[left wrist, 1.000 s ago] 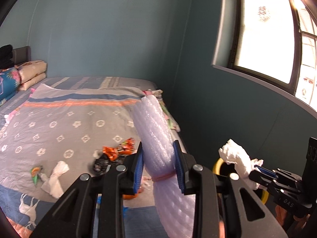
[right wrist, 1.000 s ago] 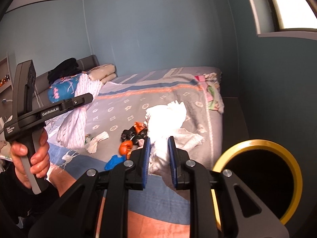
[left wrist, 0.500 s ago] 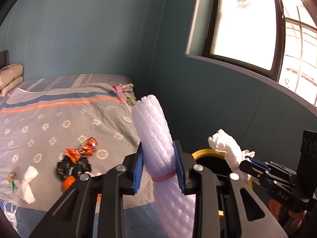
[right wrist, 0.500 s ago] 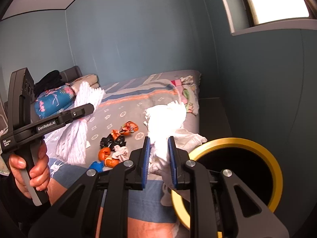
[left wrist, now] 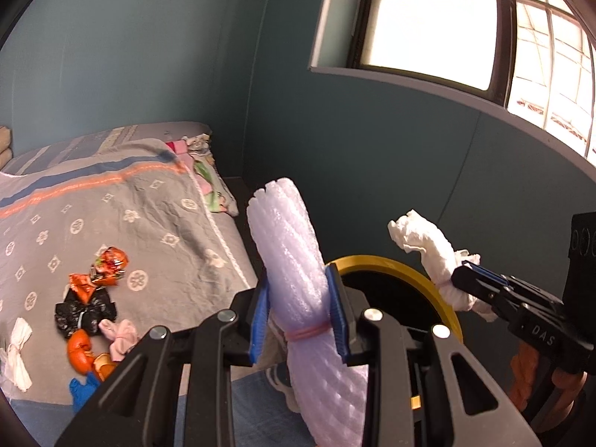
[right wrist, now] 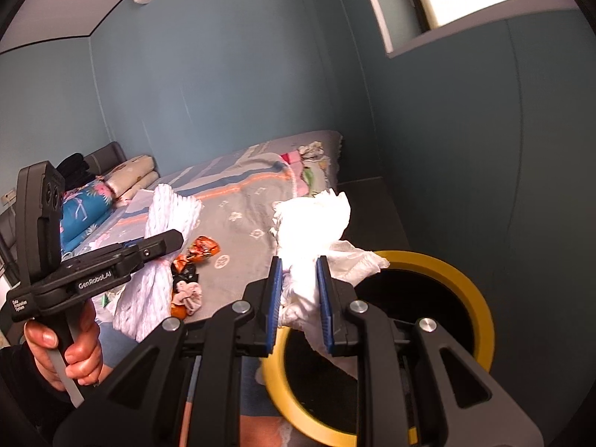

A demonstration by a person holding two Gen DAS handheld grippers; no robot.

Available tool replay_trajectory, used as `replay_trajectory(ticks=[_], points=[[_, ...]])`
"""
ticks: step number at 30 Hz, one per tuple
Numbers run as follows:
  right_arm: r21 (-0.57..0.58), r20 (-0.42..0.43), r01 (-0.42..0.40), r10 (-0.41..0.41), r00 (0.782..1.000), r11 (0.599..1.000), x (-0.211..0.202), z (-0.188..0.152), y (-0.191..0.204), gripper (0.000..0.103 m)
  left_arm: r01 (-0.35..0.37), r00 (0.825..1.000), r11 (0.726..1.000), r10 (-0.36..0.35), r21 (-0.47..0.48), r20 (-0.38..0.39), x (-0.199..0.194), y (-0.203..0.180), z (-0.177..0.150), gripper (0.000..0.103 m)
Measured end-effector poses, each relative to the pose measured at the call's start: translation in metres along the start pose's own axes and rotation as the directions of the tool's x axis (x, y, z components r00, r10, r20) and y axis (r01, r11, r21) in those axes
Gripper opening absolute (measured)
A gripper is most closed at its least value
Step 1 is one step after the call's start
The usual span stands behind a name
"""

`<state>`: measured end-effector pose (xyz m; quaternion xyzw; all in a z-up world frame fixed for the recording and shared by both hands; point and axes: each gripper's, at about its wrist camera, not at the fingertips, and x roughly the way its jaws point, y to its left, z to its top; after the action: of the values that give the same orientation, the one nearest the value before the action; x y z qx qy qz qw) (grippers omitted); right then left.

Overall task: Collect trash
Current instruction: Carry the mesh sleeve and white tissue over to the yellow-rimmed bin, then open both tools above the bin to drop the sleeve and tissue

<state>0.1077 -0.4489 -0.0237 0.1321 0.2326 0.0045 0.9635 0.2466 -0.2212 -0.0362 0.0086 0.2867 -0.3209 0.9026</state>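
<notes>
My left gripper [left wrist: 300, 313] is shut on a roll of pale foam wrap [left wrist: 287, 246] bound with a pink rubber band, held upright beside the bin. The roll also shows in the right wrist view [right wrist: 164, 223]. My right gripper [right wrist: 300, 294] is shut on a crumpled white tissue wad [right wrist: 313, 223], held just over the near left rim of the yellow-rimmed black bin [right wrist: 480, 298]. In the left wrist view the tissue [left wrist: 424, 246] and the bin's rim [left wrist: 406, 272] sit to the right of the foam roll.
The bed [left wrist: 156, 201] with a grey patterned cover lies to the left, with orange wrappers [left wrist: 108, 264], a black bag [left wrist: 85, 313], a pink cloth [left wrist: 119, 339] and a white tissue [left wrist: 15, 350] on it. A teal wall and a window [left wrist: 428, 22] stand behind the bin.
Both grippers have swung right, away from the bed and towards the bin, each keeping its load. The bin has come nearer and more central under the tissue.
</notes>
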Motion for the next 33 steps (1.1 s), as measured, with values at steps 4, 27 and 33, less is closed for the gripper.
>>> replay_trajectory(ticks=[4,27,33], points=[[0.034,-0.010,0.018,-0.018,1.000,0.999,0.007,-0.002,-0.020,0.018,0.019,1.000,1.000,-0.019,0.009,-0.020,0.020,-0.011,0.000,0.028],[0.158,-0.027,0.078,-0.075,0.997,0.984,0.046,-0.011,-0.075,0.024,0.114,0.983,0.989,-0.127,-0.096,-0.136,0.115,-0.048,-0.023,0.033],[0.192,-0.012,0.094,-0.093,0.996,0.977,0.043,-0.010,-0.081,0.036,0.101,0.987,0.987,-0.115,-0.123,-0.111,0.109,-0.041,-0.020,0.056]])
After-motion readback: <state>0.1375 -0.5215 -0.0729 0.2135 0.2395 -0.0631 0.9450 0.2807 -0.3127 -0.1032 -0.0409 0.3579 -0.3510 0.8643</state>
